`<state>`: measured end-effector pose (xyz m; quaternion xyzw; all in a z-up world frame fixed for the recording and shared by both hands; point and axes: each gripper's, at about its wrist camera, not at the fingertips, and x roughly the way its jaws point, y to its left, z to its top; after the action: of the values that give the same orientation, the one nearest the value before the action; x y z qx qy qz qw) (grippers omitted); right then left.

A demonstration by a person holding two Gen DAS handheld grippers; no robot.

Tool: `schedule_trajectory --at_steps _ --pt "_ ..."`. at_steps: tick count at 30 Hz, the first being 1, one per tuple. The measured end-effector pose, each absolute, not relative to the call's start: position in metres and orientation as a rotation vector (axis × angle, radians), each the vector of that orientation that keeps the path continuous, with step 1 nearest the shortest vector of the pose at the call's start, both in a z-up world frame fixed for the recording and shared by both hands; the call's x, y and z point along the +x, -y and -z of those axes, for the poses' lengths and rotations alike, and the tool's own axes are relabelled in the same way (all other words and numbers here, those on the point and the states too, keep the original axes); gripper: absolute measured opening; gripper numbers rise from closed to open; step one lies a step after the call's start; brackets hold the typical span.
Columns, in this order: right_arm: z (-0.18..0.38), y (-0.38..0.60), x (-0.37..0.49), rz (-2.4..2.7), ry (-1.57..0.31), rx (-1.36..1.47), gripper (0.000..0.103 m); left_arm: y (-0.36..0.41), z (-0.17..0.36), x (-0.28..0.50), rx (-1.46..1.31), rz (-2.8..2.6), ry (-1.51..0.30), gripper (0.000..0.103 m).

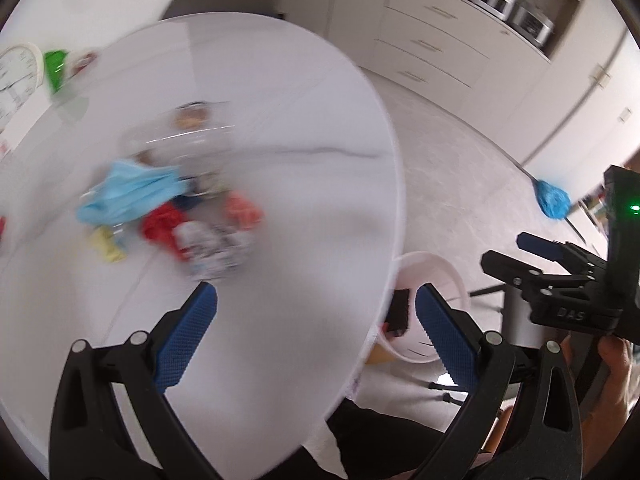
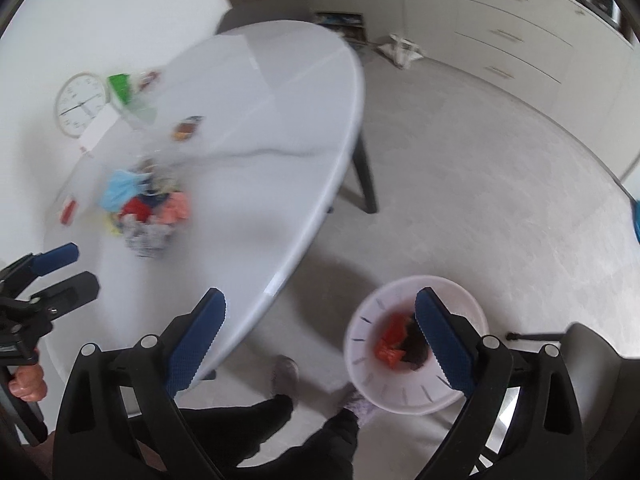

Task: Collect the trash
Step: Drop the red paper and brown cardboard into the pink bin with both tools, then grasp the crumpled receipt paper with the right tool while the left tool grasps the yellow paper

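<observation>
From the left wrist, the left claw (image 1: 316, 312) hangs spread and empty over the near edge of the white tabletop (image 1: 312, 208), and the trash pile (image 1: 168, 216) (blue mask, red and pink scraps, all blurred) lies beyond it toward the tabletop's middle. From the right wrist, the right claw (image 2: 320, 320) is likewise spread and empty, with the white bin (image 2: 404, 392) on the floor just off the tabletop's edge and already holding red scraps; reaching well should mean pinching one piece at the pile's near side, not raking the heap.
</observation>
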<state>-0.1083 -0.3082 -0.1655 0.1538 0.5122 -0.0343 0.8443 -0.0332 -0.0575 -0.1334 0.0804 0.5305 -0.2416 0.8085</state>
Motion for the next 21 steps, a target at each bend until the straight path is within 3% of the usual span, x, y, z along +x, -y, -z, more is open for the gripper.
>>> schedule_trajectory --at_steps 16,21 --pt "0.200 0.131 0.006 -0.216 -1.131 0.183 0.094 -0.106 0.164 0.036 0.050 0.239 -1.168 0.095" --pt "0.226 0.119 0.033 -0.153 -1.209 0.223 0.080 -0.133 0.184 0.054 -0.015 0.192 -1.185 0.095"
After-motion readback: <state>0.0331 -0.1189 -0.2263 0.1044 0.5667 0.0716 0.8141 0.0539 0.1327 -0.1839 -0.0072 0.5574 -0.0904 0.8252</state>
